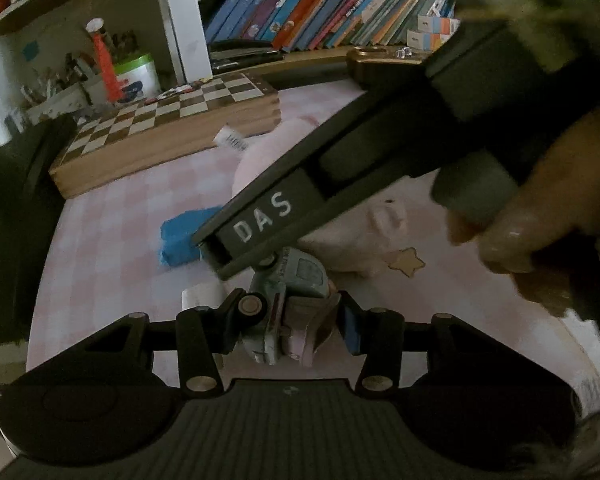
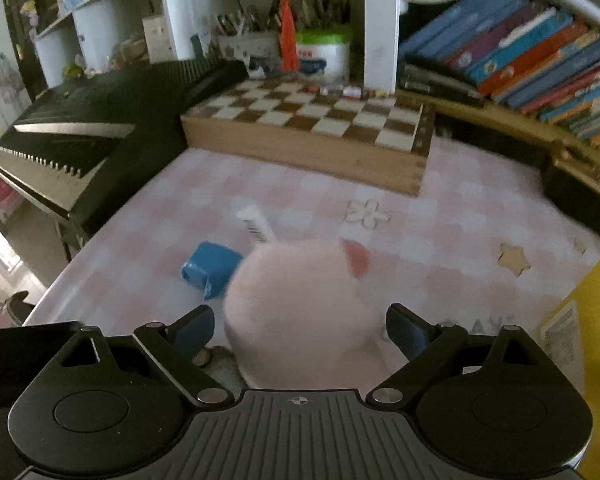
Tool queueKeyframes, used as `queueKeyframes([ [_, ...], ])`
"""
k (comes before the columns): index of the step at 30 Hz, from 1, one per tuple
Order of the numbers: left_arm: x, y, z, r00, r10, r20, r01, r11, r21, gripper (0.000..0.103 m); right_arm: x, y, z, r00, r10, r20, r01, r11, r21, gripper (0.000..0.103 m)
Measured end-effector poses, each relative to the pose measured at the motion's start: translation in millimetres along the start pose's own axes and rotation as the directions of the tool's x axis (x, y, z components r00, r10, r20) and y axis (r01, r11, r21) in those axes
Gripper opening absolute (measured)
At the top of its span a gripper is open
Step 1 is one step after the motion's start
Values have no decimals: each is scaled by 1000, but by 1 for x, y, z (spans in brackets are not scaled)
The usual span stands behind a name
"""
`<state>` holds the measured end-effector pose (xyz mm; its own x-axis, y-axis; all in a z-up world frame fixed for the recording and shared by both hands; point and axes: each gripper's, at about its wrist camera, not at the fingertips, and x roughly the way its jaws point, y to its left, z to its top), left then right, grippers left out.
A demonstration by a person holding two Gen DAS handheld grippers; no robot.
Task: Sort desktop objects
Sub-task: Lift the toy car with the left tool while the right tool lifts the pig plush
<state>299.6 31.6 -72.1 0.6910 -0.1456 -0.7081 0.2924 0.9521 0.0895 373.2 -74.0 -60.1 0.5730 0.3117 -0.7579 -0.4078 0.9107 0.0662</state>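
We work over a desk covered in a pink-and-white checked cloth (image 2: pixel 440 216) printed with small stars and flowers, backed by a wooden chessboard box (image 2: pixel 312 128), a shelf of leaning books (image 2: pixel 540 52), pen holders (image 2: pixel 256 36) and a black keyboard (image 2: pixel 80 120) at the left edge. Our left gripper (image 1: pixel 296 320) has its jaws partly closed, pads pressing on a small pale-blue toy car (image 1: pixel 288 292) at the near centre of the cloth. Our right gripper (image 2: pixel 300 330) stands wide open around a pink plush toy (image 2: pixel 300 308), its pads clear of the fur. A crumpled blue wrapper (image 2: pixel 212 266) lies just left of the plush.
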Motion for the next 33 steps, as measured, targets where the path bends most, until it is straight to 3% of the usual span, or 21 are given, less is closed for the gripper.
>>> queueKeyframes([
  [3,-11,5,-7,1000,-6,-9,6,999,-47,45,5,-2,-2,1000,-3,-27,3,1000,11,94],
  [5,-18,8,-11,1000,-6,-13,5,997,-79,45,8,-3,-3,999,4,-45,-3,1000,11,83],
  [6,-21,10,-13,1000,-6,-14,5,996,-93,44,9,-4,-4,999,15,-51,-15,1000,13,72],
  [9,-29,16,-17,1000,-3,-17,0,991,-137,44,5,-4,-5,999,-3,-35,4,1000,27,65],
  [22,-77,28,-18,998,8,69,11,964,-266,42,-70,-6,-20,995,3,97,-11,996,86,65],
  [33,-132,26,-27,988,3,152,47,945,-325,42,-122,0,-49,992,-1,128,-14,993,120,65],
])
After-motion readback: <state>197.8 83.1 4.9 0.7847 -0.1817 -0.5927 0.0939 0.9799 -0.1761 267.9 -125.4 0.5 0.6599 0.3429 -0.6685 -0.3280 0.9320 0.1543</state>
